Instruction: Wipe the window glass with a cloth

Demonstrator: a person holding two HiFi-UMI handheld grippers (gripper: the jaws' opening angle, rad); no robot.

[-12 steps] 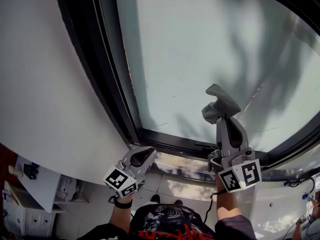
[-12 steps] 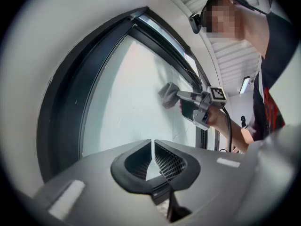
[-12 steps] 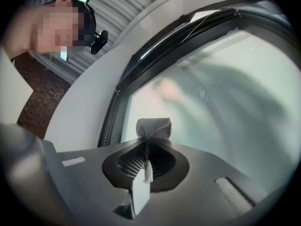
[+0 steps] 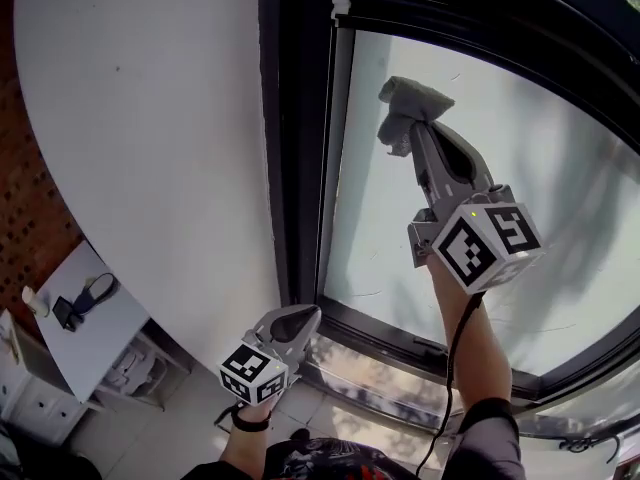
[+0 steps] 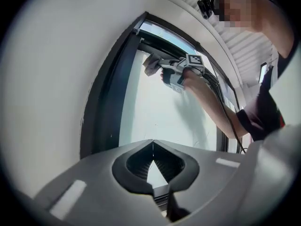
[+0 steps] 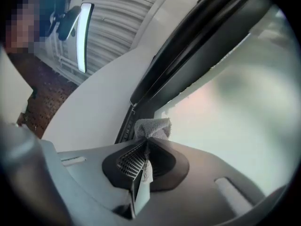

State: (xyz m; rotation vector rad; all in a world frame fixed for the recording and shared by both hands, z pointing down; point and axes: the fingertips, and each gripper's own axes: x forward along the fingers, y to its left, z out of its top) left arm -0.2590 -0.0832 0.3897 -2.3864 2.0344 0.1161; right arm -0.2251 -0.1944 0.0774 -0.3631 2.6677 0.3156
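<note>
Your right tongs (image 4: 413,126) are clenched on a grey crumpled fabric cloth (image 4: 404,106), which bunches out past their tips while a thin fold runs back between the ribbed pads (image 6: 129,161). You hold that arm raised, so the cloth sits high on the pale frosted window glass (image 4: 560,158), near the pane's upper left corner and just beside the upright of the dark window frame (image 4: 295,148); it looks pressed to the glass, though actual contact is hard to confirm. Your left tongs (image 4: 310,315) hang low near the frame's bottom left corner, well apart from the cloth, clenched tip to tip with nothing between them, pointing up along the frame. A plain white wall (image 4: 150,118) stands left of the frame, and a white bench (image 4: 105,343) shows at lower left.
</note>
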